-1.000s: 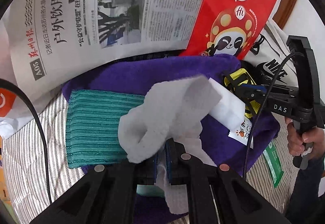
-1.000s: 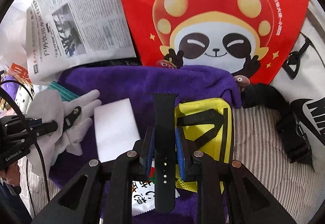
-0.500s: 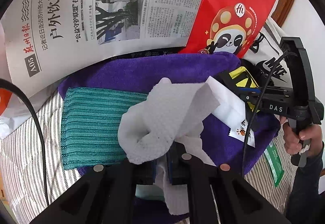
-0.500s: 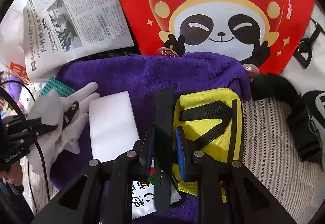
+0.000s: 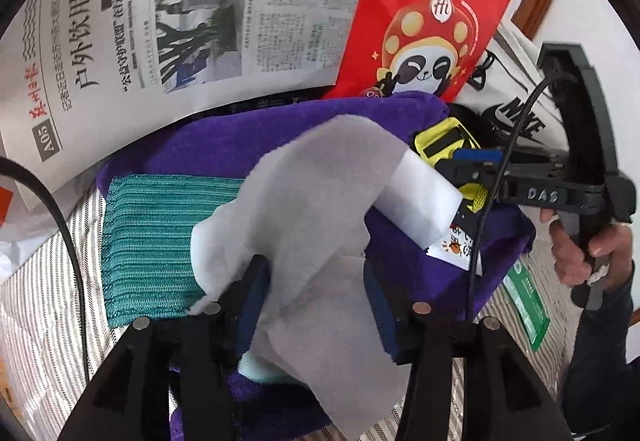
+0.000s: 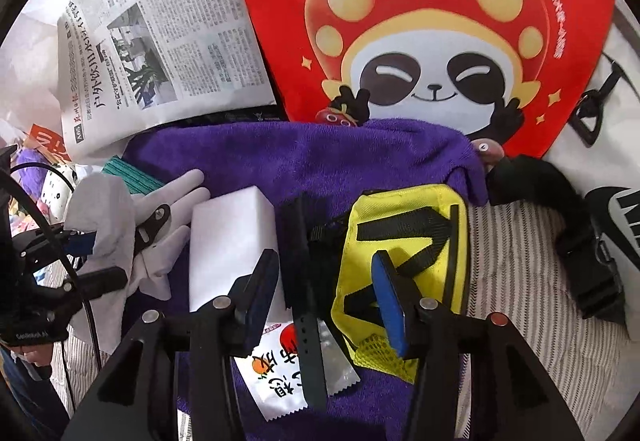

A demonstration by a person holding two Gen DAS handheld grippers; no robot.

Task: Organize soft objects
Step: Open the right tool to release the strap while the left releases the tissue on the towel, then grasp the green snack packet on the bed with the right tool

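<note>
A purple towel [image 6: 304, 157] lies on the striped bed and carries a teal cloth [image 5: 160, 237], a white glove [image 5: 316, 201], a white sponge block [image 6: 232, 241], a black strap [image 6: 304, 297] and a yellow pouch [image 6: 404, 261]. My left gripper [image 5: 316, 293] is open, with the glove draped loosely between its fingers. My right gripper [image 6: 324, 281] is open, and the black strap lies on the towel between its fingers. The glove also shows in the right wrist view [image 6: 160, 217].
A newspaper [image 5: 180, 21] and a red panda bag [image 6: 432, 29] lie behind the towel. A white Nike bag [image 5: 516, 113] with a black buckle strap [image 6: 576, 241] lies at the right. A snack sachet [image 6: 288, 373] and a green packet [image 5: 524, 301] lie near the towel's front.
Both grippers have opened. The left one let go of the white glove, which now lies loose between its fingers. The right one let go of the black strap, which dropped onto the towel.
</note>
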